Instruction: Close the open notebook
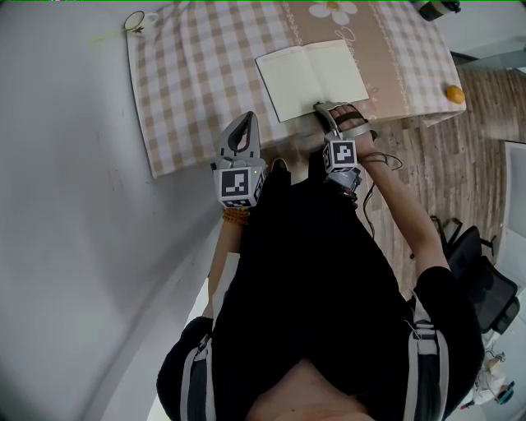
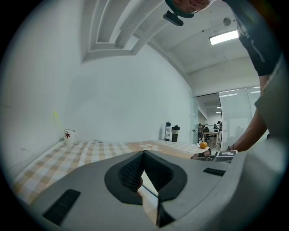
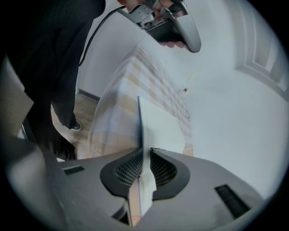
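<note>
Head view: notebook [image 1: 308, 78] lies open, pages up, on checked tablecloth [image 1: 197, 74], right half of table, partly on the tan strip w/ flower print. Its near edge sits close to near edge of table.

R gripper [image 1: 329, 111] at near edge of notebook's right-hand half. R gripper view: jaws nearly together, pads pressing both sides of the thin edge of the notebook [image 3: 158, 131]; the sheet runs edge-on up between them. Cannot tell whether it has cover only or cover + pages.

L gripper [image 1: 244, 122] over near edge of table, left of notebook, well apart from it. L gripper view: pad tips meet, nothing between them.

Other: mug [image 1: 134, 20] at far left corner of table; orange [image 1: 454, 94] at right edge; two dark bottles [image 2: 171, 132] far side. Office chair [image 1: 485, 271] on wood floor to the right.
</note>
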`<action>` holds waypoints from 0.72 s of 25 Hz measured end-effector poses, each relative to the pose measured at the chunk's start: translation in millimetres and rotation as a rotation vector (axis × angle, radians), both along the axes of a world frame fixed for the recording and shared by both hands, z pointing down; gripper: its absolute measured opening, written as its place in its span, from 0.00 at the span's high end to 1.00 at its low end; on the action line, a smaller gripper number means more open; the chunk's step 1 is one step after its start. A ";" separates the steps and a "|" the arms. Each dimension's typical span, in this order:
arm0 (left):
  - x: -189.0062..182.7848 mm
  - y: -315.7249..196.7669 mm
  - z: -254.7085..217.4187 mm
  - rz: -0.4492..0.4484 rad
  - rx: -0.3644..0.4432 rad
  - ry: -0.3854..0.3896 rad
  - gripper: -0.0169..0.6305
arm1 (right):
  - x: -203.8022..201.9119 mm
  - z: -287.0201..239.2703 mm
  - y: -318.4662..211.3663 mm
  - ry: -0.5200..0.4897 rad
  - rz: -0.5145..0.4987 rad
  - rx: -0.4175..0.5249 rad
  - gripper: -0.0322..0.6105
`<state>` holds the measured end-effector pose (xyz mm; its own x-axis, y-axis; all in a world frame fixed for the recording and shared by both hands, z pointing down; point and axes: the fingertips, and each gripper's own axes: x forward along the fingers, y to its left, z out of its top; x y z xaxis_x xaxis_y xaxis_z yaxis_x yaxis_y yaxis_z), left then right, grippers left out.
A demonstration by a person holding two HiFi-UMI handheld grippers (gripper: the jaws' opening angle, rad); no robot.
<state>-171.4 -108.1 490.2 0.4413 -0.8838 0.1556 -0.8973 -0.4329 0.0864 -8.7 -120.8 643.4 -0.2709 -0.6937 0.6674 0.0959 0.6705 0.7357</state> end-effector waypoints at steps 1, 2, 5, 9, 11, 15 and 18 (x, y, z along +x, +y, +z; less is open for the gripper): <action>0.4 0.0 0.6 0.001 -0.002 -0.001 0.96 | 0.4 -0.6 -0.2 -0.006 0.003 0.005 0.89; 1.0 0.1 0.9 0.002 -0.004 -0.002 0.96 | 1.0 -1.4 -0.5 -0.018 0.009 0.014 0.87; 1.4 -0.4 1.3 0.002 -0.008 -0.006 0.96 | 2.0 -2.7 -1.3 -0.068 0.042 0.029 0.88; 0.6 0.3 7.8 0.009 -0.021 0.001 0.96 | 2.4 -5.3 -0.6 -0.121 0.078 0.016 0.89; 1.1 0.1 11.1 0.012 -0.030 -0.003 0.96 | 1.9 -7.5 -1.0 -0.154 0.096 0.008 0.90; 9.5 -3.3 15.2 0.033 -0.042 -0.008 0.96 | 2.9 -9.9 -2.1 -0.205 0.140 -0.014 0.90; 15.6 -5.7 18.5 0.047 -0.053 -0.007 0.96 | 3.9 -11.4 -1.9 -0.245 0.168 -0.024 0.91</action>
<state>-155.8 -113.7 508.7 0.4812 -0.8523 0.2052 -0.8766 -0.4699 0.1041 -4.7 -122.7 632.0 -0.3088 -0.7270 0.6132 -0.1960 0.6796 0.7069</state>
